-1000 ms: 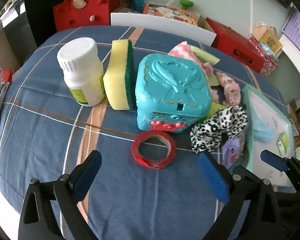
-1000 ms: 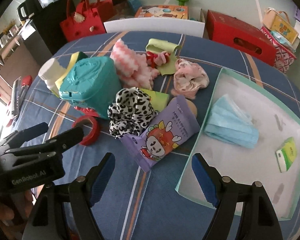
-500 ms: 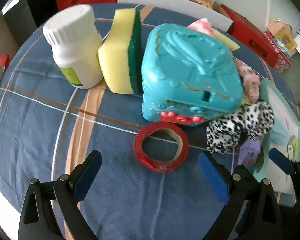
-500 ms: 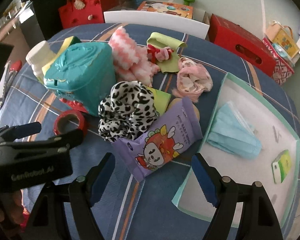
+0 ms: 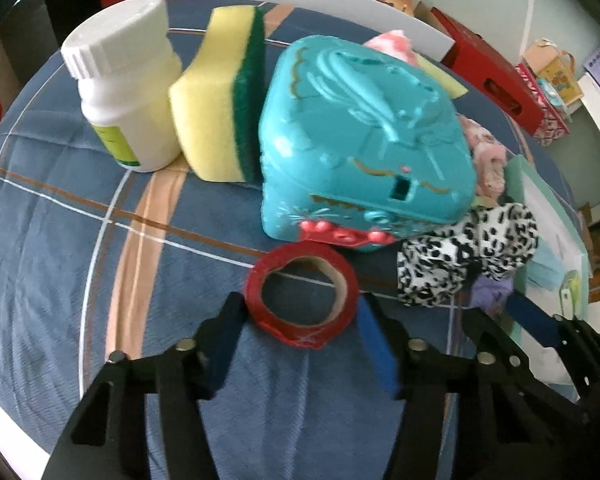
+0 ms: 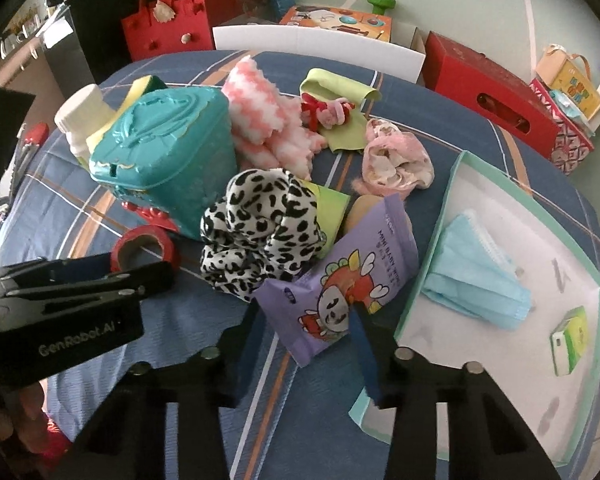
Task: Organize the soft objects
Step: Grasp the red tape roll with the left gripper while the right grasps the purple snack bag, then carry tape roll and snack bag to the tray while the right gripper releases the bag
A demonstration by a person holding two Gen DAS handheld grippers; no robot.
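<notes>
Left hand-held gripper (image 5: 302,322) flanks red tape roll (image 5: 302,293) — lying flat, hole upward.

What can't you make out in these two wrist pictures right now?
- Right wrist view: the yellow sponge is mostly hidden behind the teal box.
- Left wrist view: the purple snack packet is mostly covered by the leopard-print cloth.
- Right wrist view: print on the small green box is too small to read.

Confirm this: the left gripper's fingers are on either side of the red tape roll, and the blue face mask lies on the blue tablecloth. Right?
Not quite. The left gripper does straddle the red tape roll, but the right wrist view shows the blue face mask lying inside the white tray, not on the tablecloth.
</notes>
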